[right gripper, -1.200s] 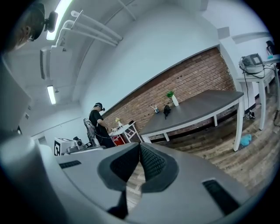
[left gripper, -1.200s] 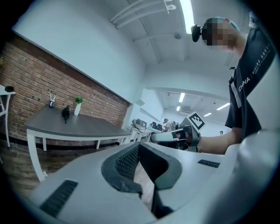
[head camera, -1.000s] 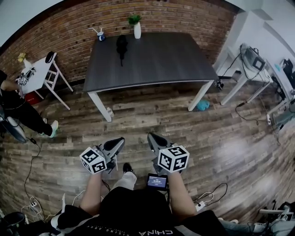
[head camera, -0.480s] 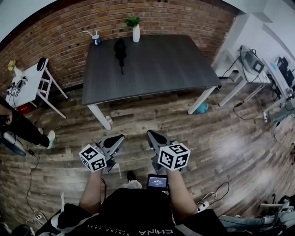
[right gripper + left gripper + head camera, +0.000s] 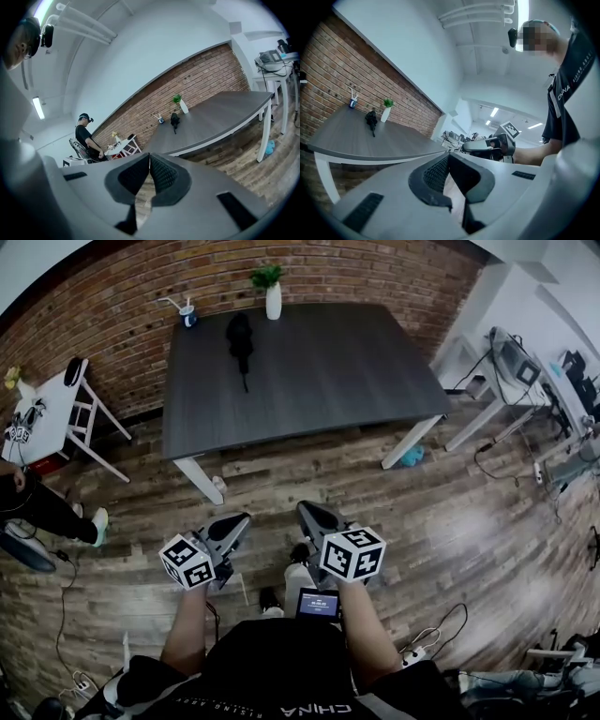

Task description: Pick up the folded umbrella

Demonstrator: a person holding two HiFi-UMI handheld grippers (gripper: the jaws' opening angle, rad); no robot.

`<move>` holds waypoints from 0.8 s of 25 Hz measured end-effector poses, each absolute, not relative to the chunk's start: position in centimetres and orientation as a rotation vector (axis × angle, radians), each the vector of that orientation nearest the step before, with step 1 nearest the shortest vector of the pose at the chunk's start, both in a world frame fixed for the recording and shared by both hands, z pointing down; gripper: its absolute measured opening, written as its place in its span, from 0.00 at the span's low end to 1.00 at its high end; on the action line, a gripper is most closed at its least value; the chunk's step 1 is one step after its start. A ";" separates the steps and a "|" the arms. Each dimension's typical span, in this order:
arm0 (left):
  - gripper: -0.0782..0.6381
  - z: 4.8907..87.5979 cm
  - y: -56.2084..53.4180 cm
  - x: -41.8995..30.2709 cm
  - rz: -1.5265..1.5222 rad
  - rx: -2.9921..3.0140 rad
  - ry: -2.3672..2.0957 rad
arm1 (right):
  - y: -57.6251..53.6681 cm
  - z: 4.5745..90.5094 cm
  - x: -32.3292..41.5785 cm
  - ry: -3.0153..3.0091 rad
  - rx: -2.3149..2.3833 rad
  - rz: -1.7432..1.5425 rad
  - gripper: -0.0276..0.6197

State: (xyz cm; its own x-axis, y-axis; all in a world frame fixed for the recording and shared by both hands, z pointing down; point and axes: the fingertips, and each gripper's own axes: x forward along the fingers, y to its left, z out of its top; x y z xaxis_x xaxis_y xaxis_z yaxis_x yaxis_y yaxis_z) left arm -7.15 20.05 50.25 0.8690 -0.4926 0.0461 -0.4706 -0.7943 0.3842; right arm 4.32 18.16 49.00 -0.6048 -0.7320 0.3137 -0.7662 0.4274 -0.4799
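The folded black umbrella (image 5: pixel 240 338) lies on the far left part of the dark table (image 5: pixel 319 371), its thin end toward me. It also shows small and far off in the left gripper view as the umbrella (image 5: pixel 371 119) and in the right gripper view as the umbrella (image 5: pixel 175 121). My left gripper (image 5: pixel 242 518) and right gripper (image 5: pixel 305 509) are held side by side over the wooden floor, well short of the table. Both are shut with nothing between the pads. The left gripper (image 5: pixel 449 155) and right gripper (image 5: pixel 150 157) show their jaws meeting.
A white vase with a plant (image 5: pixel 272 296) and a cup with a straw (image 5: pixel 187 315) stand at the table's far edge by the brick wall. A white chair (image 5: pixel 52 413) and a seated person (image 5: pixel 37 502) are at the left. White desks (image 5: pixel 525 371) and floor cables lie at the right.
The whole view has moved toward the table, which now sits nearer and larger. Both grippers keep their place in front of my body, still shut. The person at the left has slid toward the frame's edge.
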 end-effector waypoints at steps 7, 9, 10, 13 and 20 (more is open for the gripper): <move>0.11 49.7 13.9 -7.0 -0.055 2.653 -0.780 | 10.8 48.2 3.7 -2.672 1.284 0.914 0.06; 0.11 49.1 11.6 -6.7 -0.053 2.656 -0.802 | 8.5 47.8 3.8 -2.690 1.261 0.913 0.06; 0.11 48.8 10.5 -6.4 -0.052 2.659 -0.810 | 7.3 47.7 4.0 -2.696 1.250 0.913 0.06; 0.11 48.0 7.5 -5.5 -0.043 2.668 -0.821 | 4.0 47.3 4.7 -2.708 1.230 0.923 0.06; 0.11 47.8 2.5 -3.9 -0.024 2.643 -0.869 | -1.4 47.1 6.8 -2.730 1.186 0.952 0.06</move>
